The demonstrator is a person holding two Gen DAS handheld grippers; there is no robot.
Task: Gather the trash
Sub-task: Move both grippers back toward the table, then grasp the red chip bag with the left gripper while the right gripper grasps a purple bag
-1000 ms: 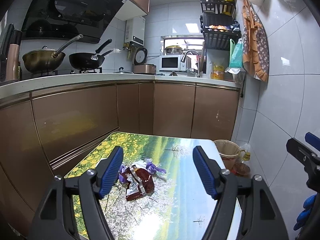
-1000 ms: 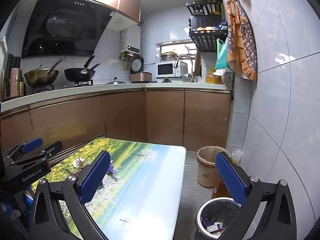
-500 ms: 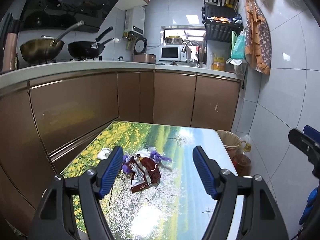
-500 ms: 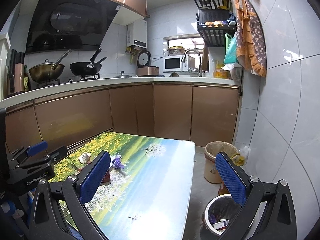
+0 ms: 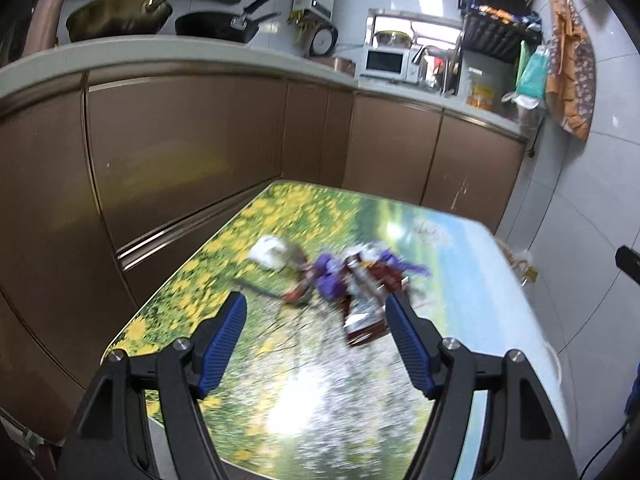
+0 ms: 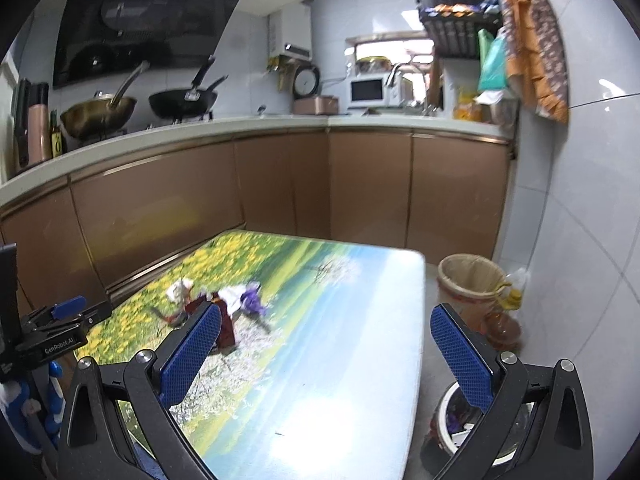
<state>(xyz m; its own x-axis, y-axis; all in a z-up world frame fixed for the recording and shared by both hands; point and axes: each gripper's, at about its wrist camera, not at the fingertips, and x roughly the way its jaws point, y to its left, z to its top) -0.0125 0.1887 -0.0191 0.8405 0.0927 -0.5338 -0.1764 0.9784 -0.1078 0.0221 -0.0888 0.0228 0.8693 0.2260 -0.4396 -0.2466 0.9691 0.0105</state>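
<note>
A small pile of trash lies on the landscape-printed table (image 5: 304, 392): a red foil wrapper (image 5: 366, 316), purple wrappers (image 5: 330, 276) and a crumpled white paper (image 5: 268, 254). My left gripper (image 5: 316, 308) hovers open just short of the pile, its right finger beside the red wrapper, nothing between the pads. My right gripper (image 6: 325, 316) is open too and empty, over the table's near right part. The pile (image 6: 236, 300) shows behind its left finger. The left gripper (image 6: 60, 320) appears at that view's left edge.
A white-rimmed bin (image 6: 452, 420) holding scraps stands on the floor right of the table (image 6: 360, 360). A tan lined basket (image 6: 468, 280) and a brown bottle (image 6: 500, 324) sit beyond it by the tiled wall. Brown cabinets (image 5: 180, 152) run close along the table's left and far sides.
Both grippers have moved forward and down toward the table. The left one has closed in on the trash pile, which now sits by its right finger. Jaws unchanged.
</note>
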